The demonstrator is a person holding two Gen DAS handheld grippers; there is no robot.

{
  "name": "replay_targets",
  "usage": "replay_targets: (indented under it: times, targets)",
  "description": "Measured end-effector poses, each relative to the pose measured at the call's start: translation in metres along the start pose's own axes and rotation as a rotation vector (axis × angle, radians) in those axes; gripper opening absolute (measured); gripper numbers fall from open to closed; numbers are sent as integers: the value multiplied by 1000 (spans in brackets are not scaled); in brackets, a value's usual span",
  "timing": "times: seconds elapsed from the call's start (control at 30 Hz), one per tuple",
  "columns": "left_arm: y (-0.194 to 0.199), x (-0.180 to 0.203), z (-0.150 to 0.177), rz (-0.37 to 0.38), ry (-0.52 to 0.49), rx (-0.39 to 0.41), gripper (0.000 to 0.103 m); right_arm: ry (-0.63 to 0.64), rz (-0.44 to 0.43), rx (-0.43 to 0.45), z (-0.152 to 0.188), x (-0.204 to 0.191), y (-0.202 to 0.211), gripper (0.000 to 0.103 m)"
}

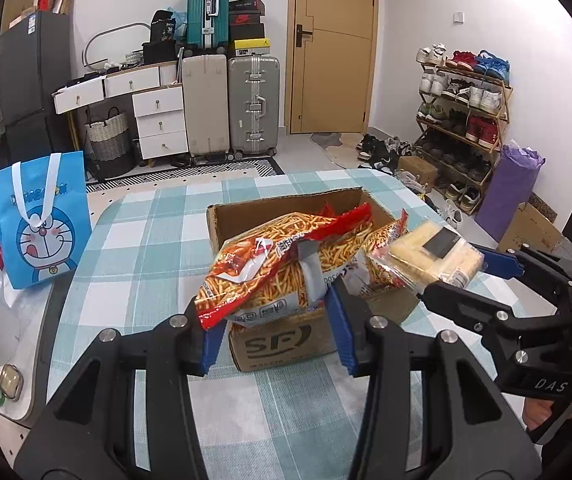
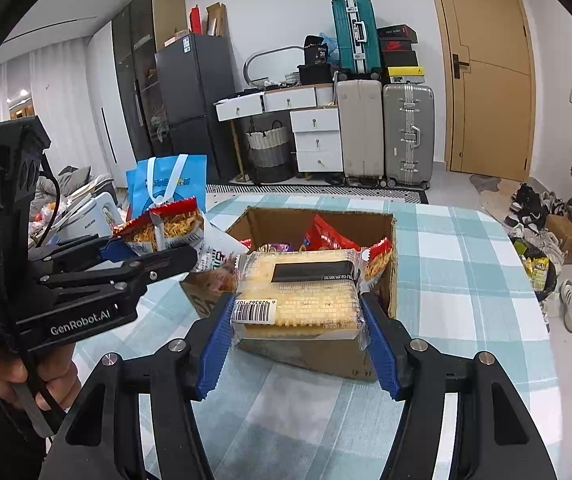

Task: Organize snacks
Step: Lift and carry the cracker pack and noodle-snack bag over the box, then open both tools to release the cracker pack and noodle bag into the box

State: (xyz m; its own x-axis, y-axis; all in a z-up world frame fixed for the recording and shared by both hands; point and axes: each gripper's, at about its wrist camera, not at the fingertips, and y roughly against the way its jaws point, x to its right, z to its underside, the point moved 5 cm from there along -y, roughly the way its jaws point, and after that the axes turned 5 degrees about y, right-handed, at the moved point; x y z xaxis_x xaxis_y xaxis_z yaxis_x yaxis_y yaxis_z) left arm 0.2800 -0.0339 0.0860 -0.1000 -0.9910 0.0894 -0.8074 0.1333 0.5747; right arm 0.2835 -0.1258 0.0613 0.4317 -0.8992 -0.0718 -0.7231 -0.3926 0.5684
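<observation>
A cardboard box (image 1: pixel 286 344) stands on the checked table, and it shows in the right wrist view (image 2: pixel 389 284) with several red snack bags inside. My left gripper (image 1: pixel 274 320) is shut on a red bag of fried sticks (image 1: pixel 270 264), held over the box's near left corner; the bag also shows in the right wrist view (image 2: pixel 166 228). My right gripper (image 2: pixel 297 320) is shut on a clear pack of yellow crackers (image 2: pixel 297 300), held above the box's near edge. That pack also shows in the left wrist view (image 1: pixel 433 256).
A blue Doraemon bag (image 1: pixel 42 216) stands left of the table (image 1: pixel 146 240). Suitcases (image 1: pixel 230 104), white drawers, a wooden door and a shoe rack (image 1: pixel 461 116) line the room behind. A white appliance and clutter sit at the left.
</observation>
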Motion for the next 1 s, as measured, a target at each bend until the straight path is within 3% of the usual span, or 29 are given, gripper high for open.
replay_targets:
  times: [0.53,1.0]
  targets:
    - [-60,-6,-20,-41,-3,-23,43,57,63,-72,-20,15,-42,62]
    - [-86,-8,-26,-40,-1,-26,43,78,88,-104,-19,21,-72,66]
